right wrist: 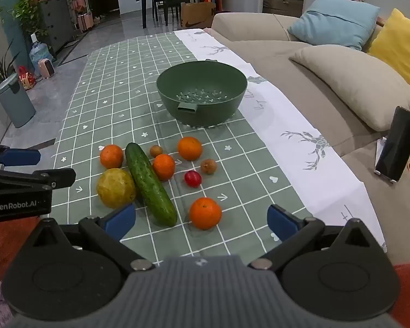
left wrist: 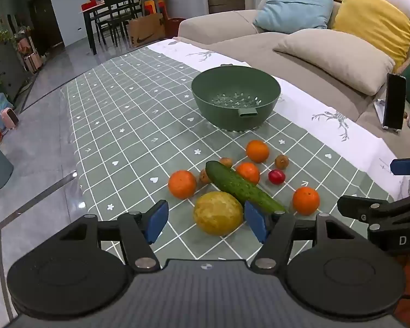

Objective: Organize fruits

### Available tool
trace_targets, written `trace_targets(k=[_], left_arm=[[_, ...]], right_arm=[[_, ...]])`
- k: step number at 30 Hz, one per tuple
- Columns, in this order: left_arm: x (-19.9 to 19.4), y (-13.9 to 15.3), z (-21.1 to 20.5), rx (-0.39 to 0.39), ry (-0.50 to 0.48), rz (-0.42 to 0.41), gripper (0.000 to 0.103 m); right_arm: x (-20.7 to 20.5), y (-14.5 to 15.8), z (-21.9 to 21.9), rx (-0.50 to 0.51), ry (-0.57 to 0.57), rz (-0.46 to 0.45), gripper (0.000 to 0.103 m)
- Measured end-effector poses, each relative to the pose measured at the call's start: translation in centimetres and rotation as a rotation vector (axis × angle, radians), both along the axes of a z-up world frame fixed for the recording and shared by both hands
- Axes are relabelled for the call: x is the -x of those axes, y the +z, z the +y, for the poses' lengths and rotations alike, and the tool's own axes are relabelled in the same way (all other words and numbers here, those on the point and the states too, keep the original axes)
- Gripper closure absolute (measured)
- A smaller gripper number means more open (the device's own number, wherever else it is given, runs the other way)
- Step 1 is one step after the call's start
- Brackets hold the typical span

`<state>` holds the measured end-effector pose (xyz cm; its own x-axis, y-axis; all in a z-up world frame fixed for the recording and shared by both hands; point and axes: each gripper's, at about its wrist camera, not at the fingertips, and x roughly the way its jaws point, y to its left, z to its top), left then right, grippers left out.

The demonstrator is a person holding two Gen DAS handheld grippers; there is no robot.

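1. The left tongs (left wrist: 206, 222) hang low over the table (left wrist: 117, 125), spread wide and gripping nothing; the yellow-green fruit (left wrist: 218, 213) sits between their blue pads, nearer the right pad, and I cannot tell whether it touches either.
2. The right tongs (right wrist: 202, 220) are spread wider still, also gripping nothing; the nearest orange (right wrist: 205, 213) lies on the cloth in their gap, clear of both pads.
3. The cucumber (right wrist: 149, 183) lies slanted from 11 o'clock to 5 o'clock, its near end just beside the right tongs' left pad and its flank close against the yellow-green fruit.
4. Past these, toward 12 o'clock, three more oranges (right wrist: 190, 148) lie scattered with a small red fruit (right wrist: 193, 178) and little brown fruits (right wrist: 208, 166).
5. Farther on at 12 o'clock stands the green colander bowl (right wrist: 202, 109), upright, with no fruit in it, well apart from the pile.
6. At 3 o'clock a phone (right wrist: 397, 145) leans on a stand on the sofa (right wrist: 300, 104).
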<state>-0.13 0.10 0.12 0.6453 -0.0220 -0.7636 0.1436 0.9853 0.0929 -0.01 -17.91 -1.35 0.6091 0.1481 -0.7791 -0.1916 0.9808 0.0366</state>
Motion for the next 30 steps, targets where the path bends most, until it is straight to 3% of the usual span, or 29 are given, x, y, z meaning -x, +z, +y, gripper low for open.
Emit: trace_targets(k=[30], left_arm=[[-0.5, 1.5, 0.4, 0.013, 0.02, -0.016, 0.028]], right_arm=[[-0.4, 0.6, 0.1, -0.004, 0.001, -0.014, 0.005]])
